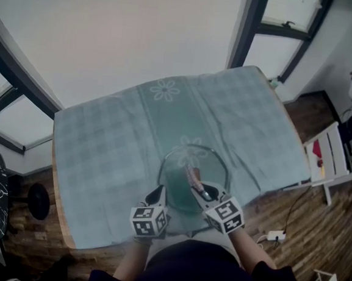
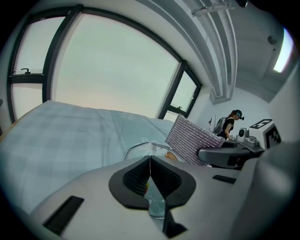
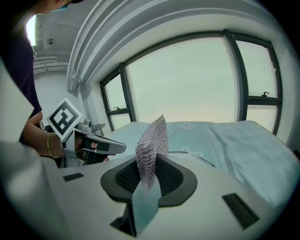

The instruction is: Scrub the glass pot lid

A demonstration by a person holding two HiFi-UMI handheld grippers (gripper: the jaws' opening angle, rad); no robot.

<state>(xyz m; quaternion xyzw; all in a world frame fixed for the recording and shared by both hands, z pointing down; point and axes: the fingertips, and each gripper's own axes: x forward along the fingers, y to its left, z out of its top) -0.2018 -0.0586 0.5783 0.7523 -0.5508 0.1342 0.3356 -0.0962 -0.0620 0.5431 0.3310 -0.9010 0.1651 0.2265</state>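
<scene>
Table cloth [image 1: 101, 155] covers the table. Glass lid [image 1: 175, 182] is at near centre, its near-left rim pinched in the closed left gripper [image 2: 150, 174]. Right gripper [image 3: 149, 176] is clamped on a silvery mesh scrubber [image 3: 152, 138] above the lid. Lid likely stiff, heavyish, slick, breakable, so grip the rim firmly.

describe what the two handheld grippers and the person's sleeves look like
The left gripper and right gripper both have smooth pale grey shells, with black ribbed pads in a black recess and small black slots. Each carries a white cube with black square markers. The sleeves are dark, and one wrist wears a gold bracelet.
</scene>
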